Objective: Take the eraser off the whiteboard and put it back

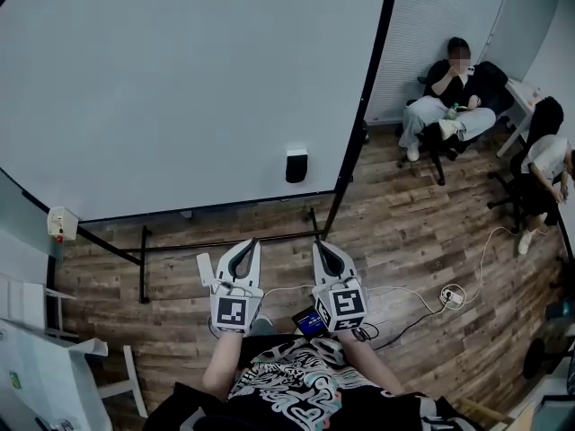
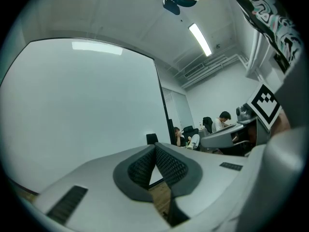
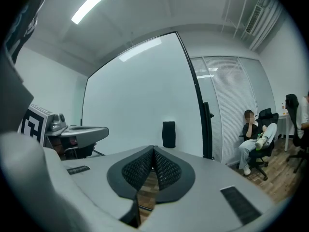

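Note:
A black eraser (image 1: 296, 165) clings to the lower right part of the large whiteboard (image 1: 180, 88). It also shows as a dark block in the right gripper view (image 3: 168, 134) and small in the left gripper view (image 2: 152, 138). My left gripper (image 1: 251, 243) and right gripper (image 1: 319, 245) are held side by side well short of the board, pointing at it. Both are shut, tips touching, with nothing between the pads. The eraser lies ahead, roughly between the two.
The whiteboard stands on a black frame (image 1: 144, 268) over wooden flooring. Two people sit on chairs at the right, one (image 1: 449, 97) by the blinds, another (image 1: 544, 164) at the edge. A white cable and power strip (image 1: 452, 295) lie on the floor.

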The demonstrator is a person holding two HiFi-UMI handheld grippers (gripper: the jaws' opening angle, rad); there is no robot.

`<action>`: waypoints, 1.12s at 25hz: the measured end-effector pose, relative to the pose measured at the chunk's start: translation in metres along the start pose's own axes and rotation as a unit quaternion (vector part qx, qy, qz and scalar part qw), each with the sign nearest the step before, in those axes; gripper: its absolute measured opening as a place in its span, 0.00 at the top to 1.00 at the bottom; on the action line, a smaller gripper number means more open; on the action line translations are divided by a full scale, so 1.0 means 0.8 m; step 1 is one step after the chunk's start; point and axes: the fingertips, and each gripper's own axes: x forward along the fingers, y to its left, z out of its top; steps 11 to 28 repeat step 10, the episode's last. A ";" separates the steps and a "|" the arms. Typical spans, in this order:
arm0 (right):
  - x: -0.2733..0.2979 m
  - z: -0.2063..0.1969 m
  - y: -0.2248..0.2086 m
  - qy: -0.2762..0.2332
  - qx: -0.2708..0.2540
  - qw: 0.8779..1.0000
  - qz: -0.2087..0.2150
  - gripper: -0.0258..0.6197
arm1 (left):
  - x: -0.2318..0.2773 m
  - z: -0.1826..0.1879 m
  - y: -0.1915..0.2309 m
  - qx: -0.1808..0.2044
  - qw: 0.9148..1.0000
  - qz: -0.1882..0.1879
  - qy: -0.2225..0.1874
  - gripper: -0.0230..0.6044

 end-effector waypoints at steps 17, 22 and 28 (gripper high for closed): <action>-0.005 -0.005 -0.006 0.001 0.019 1.000 0.004 0.92 | -0.003 -0.005 0.000 -0.011 1.000 0.010 0.010 0.92; -0.005 -0.005 -0.006 0.001 0.019 1.000 0.004 0.92 | -0.003 -0.005 0.000 -0.011 1.000 0.010 0.010 0.92; -0.005 -0.005 -0.006 0.001 0.019 1.000 0.004 0.92 | -0.003 -0.005 0.000 -0.011 1.000 0.010 0.010 0.92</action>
